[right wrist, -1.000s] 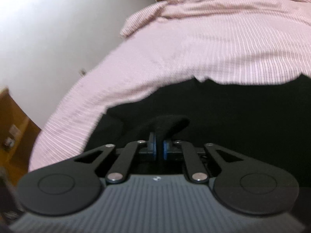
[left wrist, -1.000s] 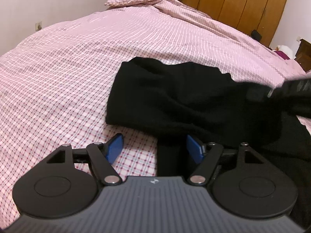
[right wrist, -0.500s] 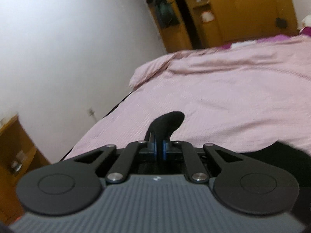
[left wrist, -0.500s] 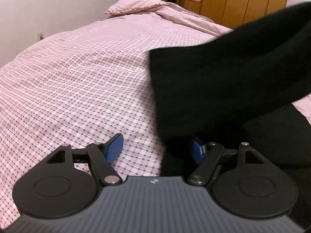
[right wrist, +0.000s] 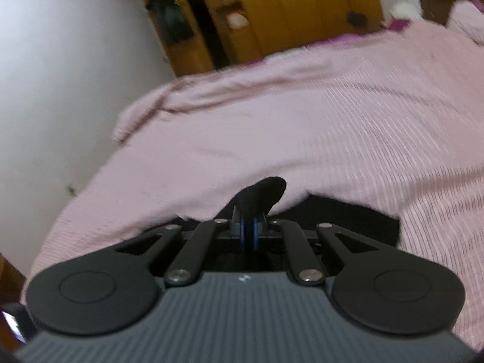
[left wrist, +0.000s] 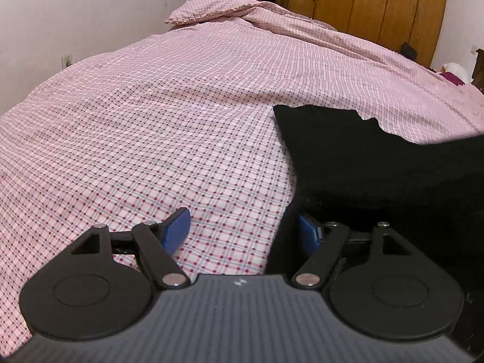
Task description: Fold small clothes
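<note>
I see the black garment lying on the bed's pink checked duvet, toward my right. My right claw is pinched tight on a fold of it. My left claw stands wide, its right pad against the cloth's edge, gripping nothing. Wooden wardrobes stand beyond the bed.

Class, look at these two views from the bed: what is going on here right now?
A person is folding a black garment on a bed with a pink checked cover, using a hand-held gripper in each hand. The right hand-held gripper is shut on a pinch of the black cloth. The left hand-held gripper is open and holds nothing, with bare bedcover and the garment's near edge between its blue pads.
</note>
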Tool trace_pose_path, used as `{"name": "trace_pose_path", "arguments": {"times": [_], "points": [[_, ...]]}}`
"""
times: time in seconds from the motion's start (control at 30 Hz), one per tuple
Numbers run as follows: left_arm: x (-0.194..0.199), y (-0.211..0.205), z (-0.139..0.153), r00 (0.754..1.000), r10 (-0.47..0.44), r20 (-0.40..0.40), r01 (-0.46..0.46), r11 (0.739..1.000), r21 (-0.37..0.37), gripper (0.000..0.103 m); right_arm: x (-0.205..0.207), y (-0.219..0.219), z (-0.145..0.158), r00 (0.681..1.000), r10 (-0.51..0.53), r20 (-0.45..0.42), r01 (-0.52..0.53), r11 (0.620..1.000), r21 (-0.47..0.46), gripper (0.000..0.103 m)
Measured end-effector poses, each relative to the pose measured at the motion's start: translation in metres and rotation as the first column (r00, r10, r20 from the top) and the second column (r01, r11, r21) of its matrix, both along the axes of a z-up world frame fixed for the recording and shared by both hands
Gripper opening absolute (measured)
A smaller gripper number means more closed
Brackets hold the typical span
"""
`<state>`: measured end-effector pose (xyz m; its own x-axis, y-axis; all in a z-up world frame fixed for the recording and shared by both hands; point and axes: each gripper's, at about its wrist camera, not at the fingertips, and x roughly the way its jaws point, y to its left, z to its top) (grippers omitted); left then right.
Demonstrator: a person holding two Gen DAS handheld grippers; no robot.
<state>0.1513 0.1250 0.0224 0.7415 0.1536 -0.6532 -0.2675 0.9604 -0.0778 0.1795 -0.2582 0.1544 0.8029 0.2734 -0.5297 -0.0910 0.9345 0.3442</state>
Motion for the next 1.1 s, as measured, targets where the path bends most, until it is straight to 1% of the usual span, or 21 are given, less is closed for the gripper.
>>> {"name": "trace_pose_path", "arguments": {"times": [0.17,0.2,0.27,0.3,0.33,0.4,0.43,0.47,0.5,0.57,0.63,0.73,0.77,0.8,0.83,0.87,0.9,0.97,1.0,1.07,1.1], "points": [[-0.004,-0.002,0.004,1.000,-0.015,-0.017,0.015,1.000,0.012,0.079,0.010,-0.009,-0.067,0.995,-0.046,-0.090,0.045,0.999,-0.014,0.009],[-0.005,-0.004,0.005,1.000,-0.019,-0.021,0.020,1.000,0.013,0.079,0.011,-0.011,-0.077,0.993,-0.054,-0.106,0.053,0.998,-0.015,0.011],[-0.008,-0.004,0.009,0.999,-0.031,-0.026,0.031,0.999,0.010,0.079,0.013,-0.015,-0.098,0.987,-0.077,-0.142,0.074,0.997,-0.024,0.012],[-0.010,-0.005,0.011,0.999,-0.039,-0.026,0.039,0.999,0.007,0.079,0.016,-0.016,-0.104,0.984,-0.081,-0.159,0.079,0.997,-0.021,0.015],[-0.014,-0.006,0.015,0.999,-0.048,-0.022,0.048,0.999,0.006,0.079,0.015,-0.018,-0.108,0.982,-0.088,-0.167,0.087,0.996,-0.011,0.019],[-0.022,-0.011,0.023,0.998,-0.070,-0.007,0.070,0.998,0.006,0.079,0.008,-0.026,-0.109,0.981,-0.119,-0.155,0.124,0.992,0.021,0.038],[-0.025,-0.013,0.028,0.997,-0.083,0.004,0.083,0.997,0.005,0.079,0.005,-0.028,-0.107,0.981,-0.126,-0.148,0.132,0.991,0.035,0.043],[-0.028,-0.015,0.034,0.996,-0.093,0.017,0.093,0.996,0.004,0.079,0.002,-0.032,-0.105,0.982,-0.130,-0.138,0.138,0.989,0.055,0.053],[-0.030,-0.018,0.040,0.994,-0.102,0.033,0.102,0.995,0.000,0.079,0.000,-0.036,-0.101,0.984,-0.130,-0.124,0.141,0.987,0.079,0.059],[-0.031,-0.022,0.048,0.992,-0.116,0.058,0.116,0.993,-0.012,0.079,0.001,-0.041,-0.099,0.986,-0.130,-0.108,0.140,0.986,0.094,0.059],[-0.027,-0.031,0.055,0.988,-0.129,0.079,0.131,0.991,-0.023,0.079,0.006,-0.042,-0.098,0.985,-0.131,-0.109,0.140,0.987,0.081,0.059],[-0.010,-0.044,0.056,0.984,-0.156,0.085,0.157,0.987,-0.014,0.079,0.019,-0.038,-0.107,0.983,-0.106,-0.151,0.114,0.992,0.048,0.056],[-0.004,-0.048,0.054,0.983,-0.161,0.090,0.163,0.987,-0.013,0.079,0.021,-0.034,-0.111,0.983,-0.085,-0.163,0.093,0.995,0.042,0.039],[0.004,-0.052,0.052,0.982,-0.165,0.090,0.167,0.986,-0.015,0.079,0.024,-0.030,-0.113,0.985,-0.059,-0.165,0.065,0.997,0.031,0.009],[0.011,-0.055,0.050,0.982,-0.166,0.090,0.168,0.986,-0.020,0.079,0.027,-0.026,-0.112,0.986,-0.041,-0.164,0.044,0.999,0.016,0.010],[0.017,-0.058,0.048,0.981,-0.169,0.098,0.172,0.985,-0.024,0.079,0.026,-0.020,-0.106,0.990,-0.041,-0.133,0.040,0.999,-0.010,0.009],[0.023,-0.061,0.046,0.979,-0.173,0.111,0.176,0.984,-0.022,0.079,0.022,-0.016,-0.098,0.997,-0.034,-0.076,0.031,0.999,-0.039,0.009],[0.035,-0.066,0.038,0.976,-0.176,0.126,0.177,0.984,0.007,0.079,0.016,-0.006,-0.084,0.999,-0.016,0.033,0.020,0.995,-0.100,0.009],[0.042,-0.069,0.033,0.978,-0.171,0.120,0.168,0.985,0.035,0.079,0.014,-0.001,-0.078,0.997,-0.009,0.077,0.019,0.991,-0.133,0.009],[0.057,-0.074,0.020,0.988,-0.130,0.084,0.123,0.989,0.088,0.079,0.016,0.005,-0.076,0.991,-0.004,0.133,0.030,0.981,-0.192,0.009],[0.063,-0.074,0.013,0.991,-0.113,0.067,0.107,0.990,0.094,0.079,0.019,0.007,-0.079,0.990,-0.012,0.140,0.042,0.976,-0.215,0.009]]}}
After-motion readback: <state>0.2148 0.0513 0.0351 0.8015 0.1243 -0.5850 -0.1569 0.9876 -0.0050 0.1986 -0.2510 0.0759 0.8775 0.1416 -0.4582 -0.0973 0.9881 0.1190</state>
